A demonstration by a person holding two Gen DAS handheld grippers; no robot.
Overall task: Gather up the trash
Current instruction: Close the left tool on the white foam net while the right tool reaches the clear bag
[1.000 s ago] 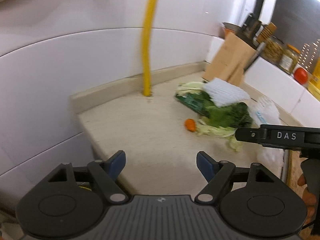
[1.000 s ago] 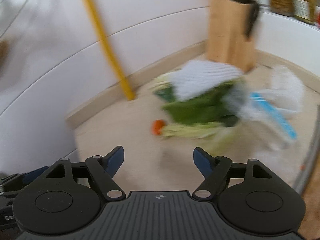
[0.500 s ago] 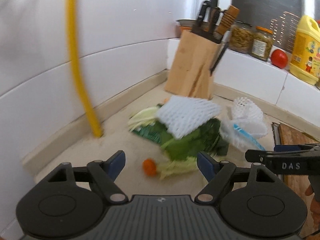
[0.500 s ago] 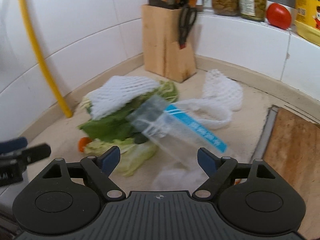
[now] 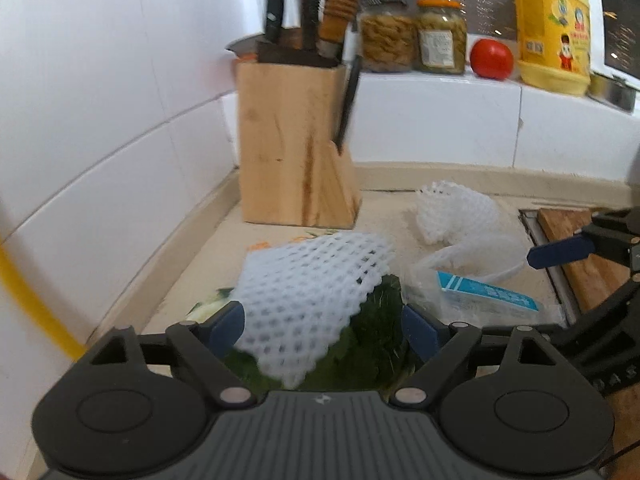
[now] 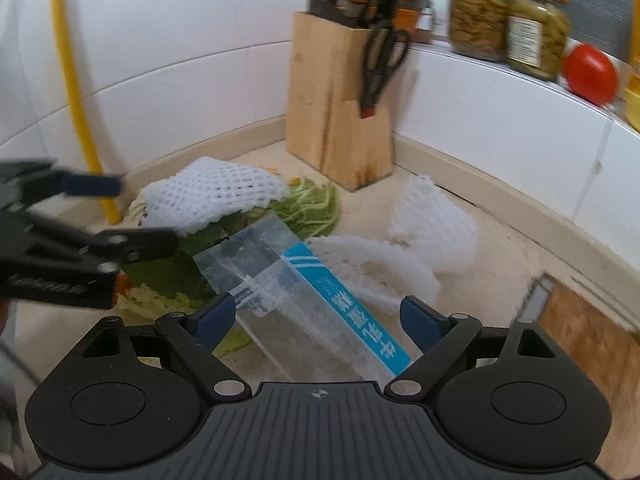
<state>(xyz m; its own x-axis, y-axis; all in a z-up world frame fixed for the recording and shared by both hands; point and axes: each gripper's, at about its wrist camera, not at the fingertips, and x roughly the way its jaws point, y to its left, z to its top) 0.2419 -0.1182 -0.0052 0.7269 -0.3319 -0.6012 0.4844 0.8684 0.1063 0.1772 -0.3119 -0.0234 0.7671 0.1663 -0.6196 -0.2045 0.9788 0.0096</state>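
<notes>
A heap of trash lies on the beige counter. A white foam net (image 5: 312, 292) rests on green leaves (image 5: 372, 344); it also shows in the right wrist view (image 6: 212, 196). A clear plastic bag with a blue strip (image 6: 304, 304) lies beside it, also in the left wrist view (image 5: 480, 296). A second foam net (image 6: 432, 228) lies further right. My left gripper (image 5: 324, 326) is open, its fingers on either side of the net and leaves. My right gripper (image 6: 316, 314) is open, its fingers on either side of the plastic bag.
A wooden knife block (image 5: 296, 140) with knives stands at the back by the tiled wall. Jars (image 5: 412, 40), a tomato (image 5: 491, 58) and a yellow bottle (image 5: 552, 28) stand on a ledge. A wooden board (image 6: 588, 344) lies right. A yellow pipe (image 6: 76, 92) runs up the wall.
Both grippers have moved forward and down to the trash heap. The left one now straddles the net and leaves, the right one the plastic bag. Both stayed open.
</notes>
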